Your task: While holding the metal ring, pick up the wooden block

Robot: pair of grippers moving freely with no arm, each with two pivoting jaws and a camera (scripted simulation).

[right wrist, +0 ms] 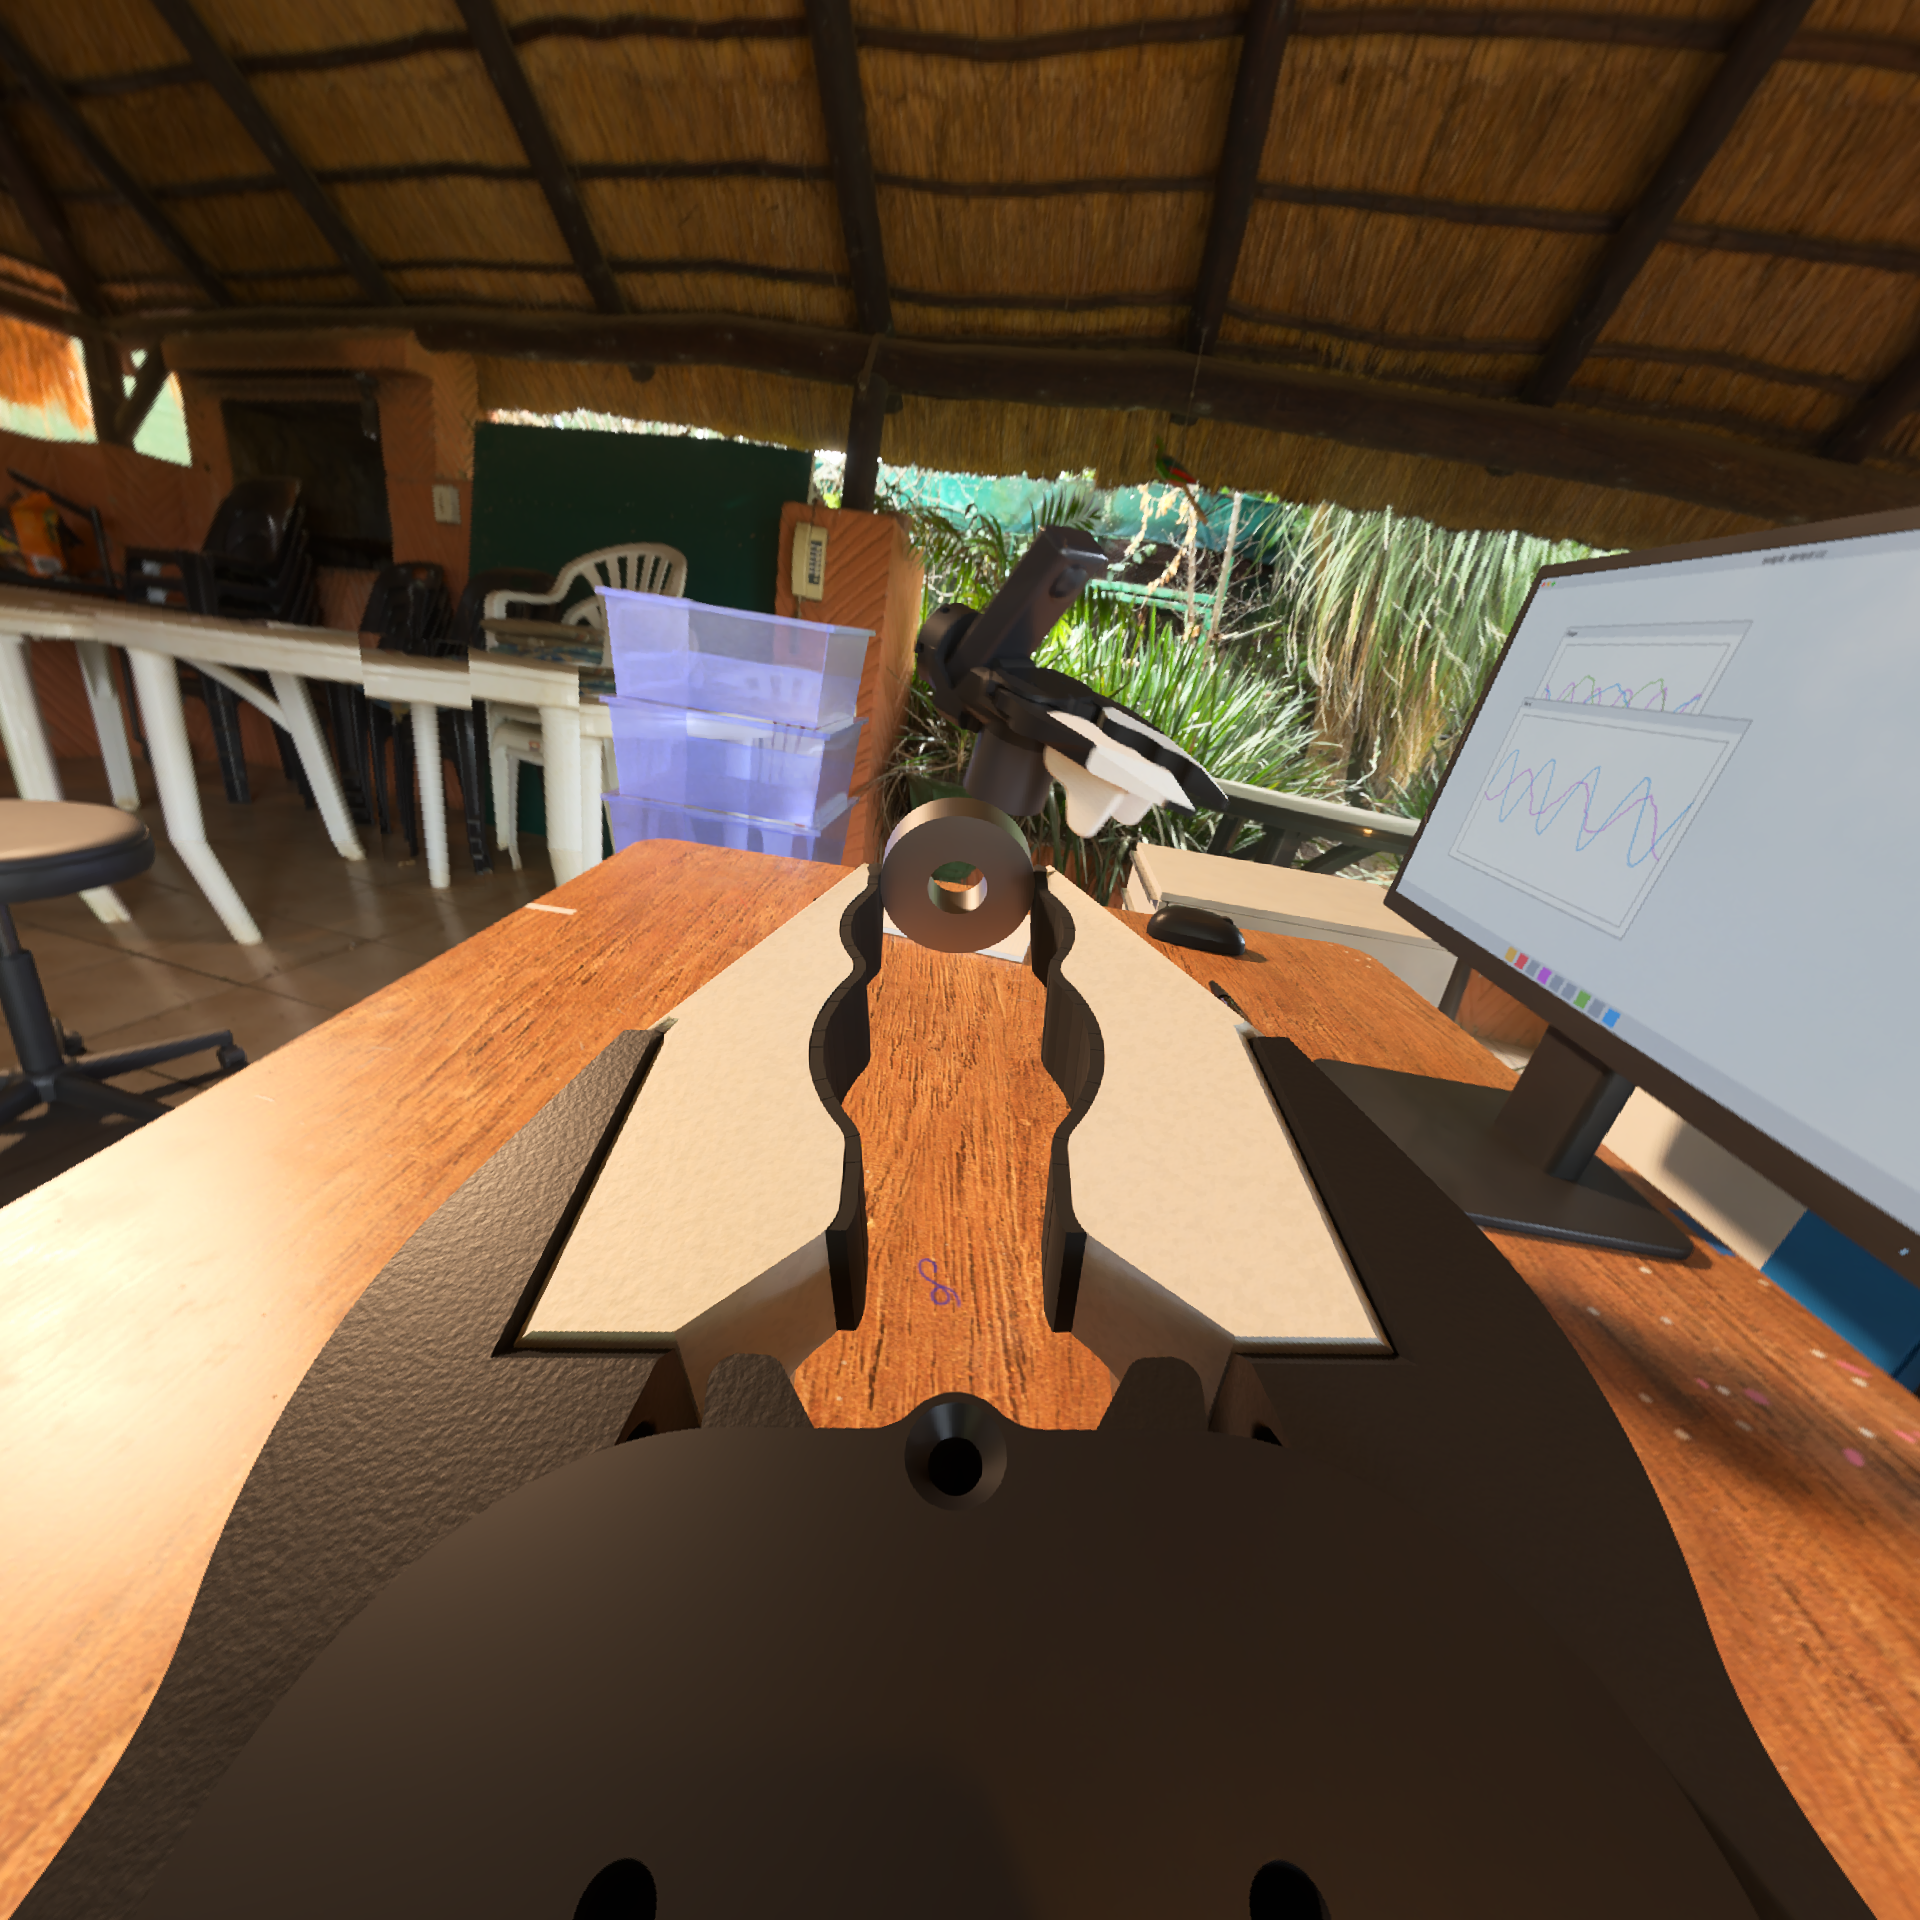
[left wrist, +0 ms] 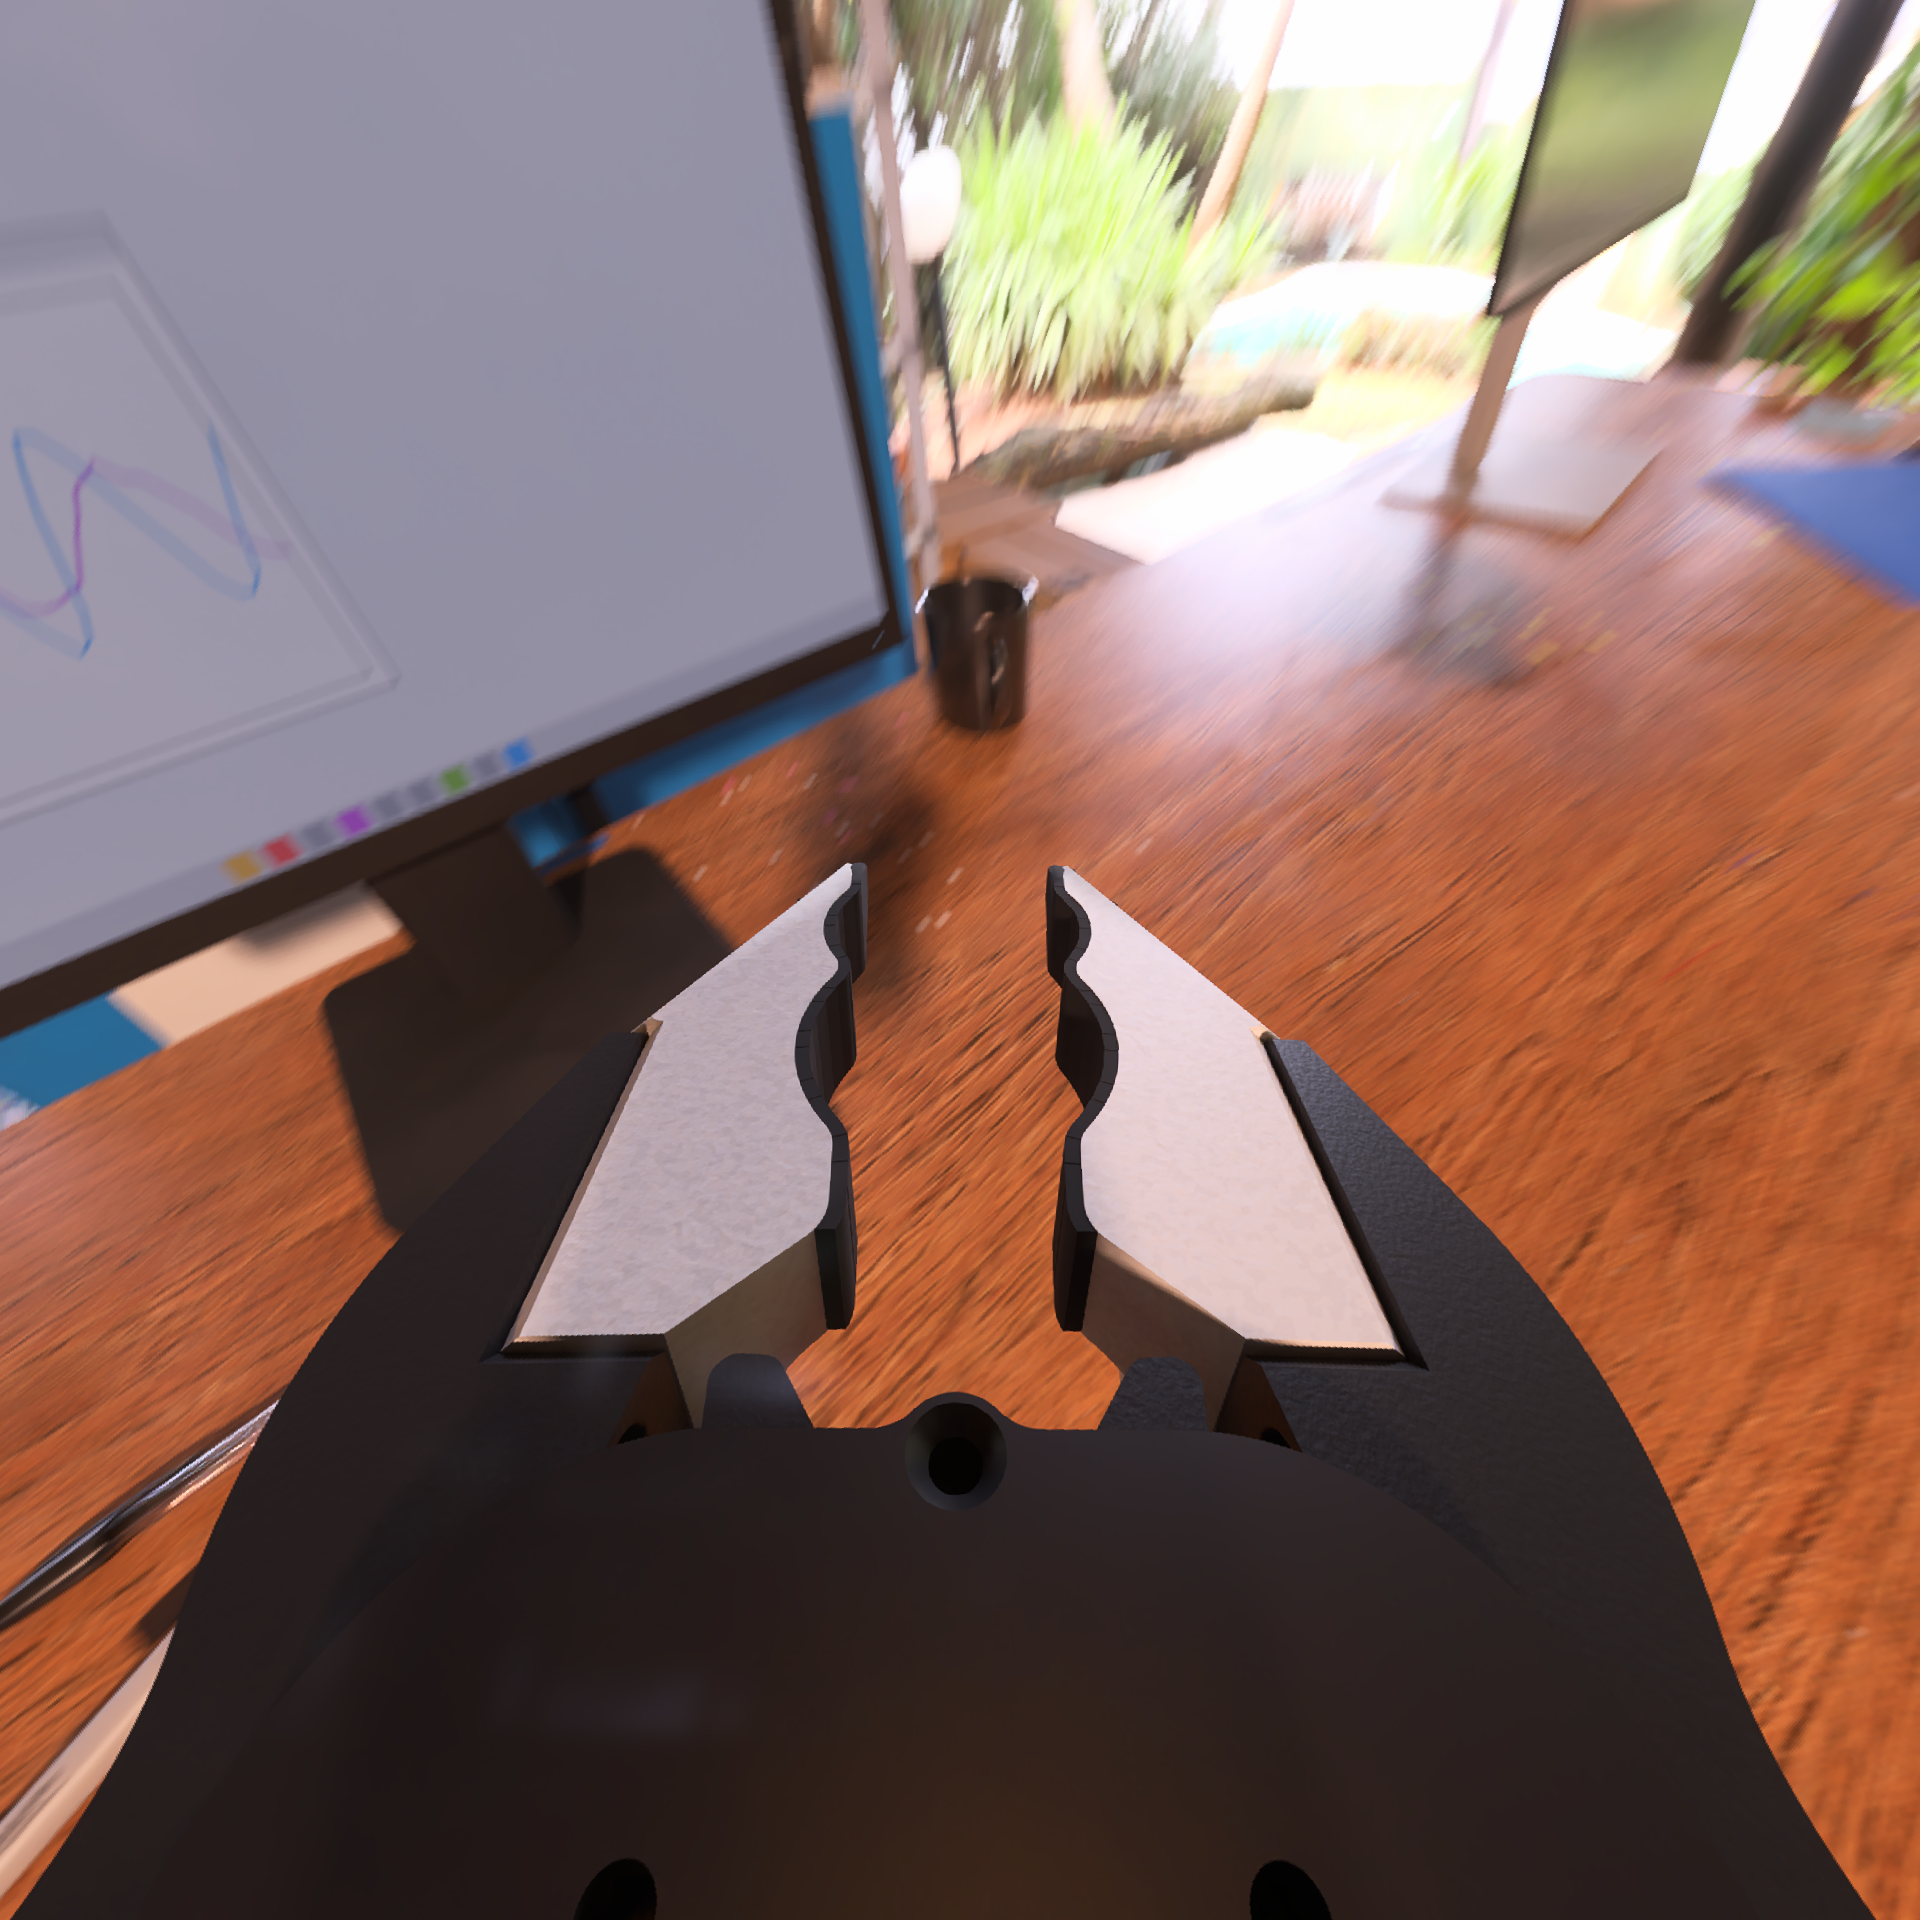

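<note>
My right gripper [right wrist: 956,878] is shut on the metal ring [right wrist: 914,883], a thick grey washer held upright between the fingertips above the wooden desk [right wrist: 956,1091]. A small pale piece [right wrist: 1003,948] shows just under the ring; I cannot tell what it is. My left gripper [left wrist: 956,883] is open and empty, hovering over the desk [left wrist: 1351,935] near a monitor. It also shows in the right wrist view [right wrist: 1132,800], in the air beyond the ring. No wooden block is clearly in view.
A large monitor [left wrist: 416,416] on a dark stand sits left of my left gripper and to the right in the right wrist view [right wrist: 1714,810]. A dark mug [left wrist: 977,649], a second monitor [left wrist: 1610,156], a blue mat [left wrist: 1829,509], a black mouse [right wrist: 1195,928] and a pen [left wrist: 125,1517] are on the desk.
</note>
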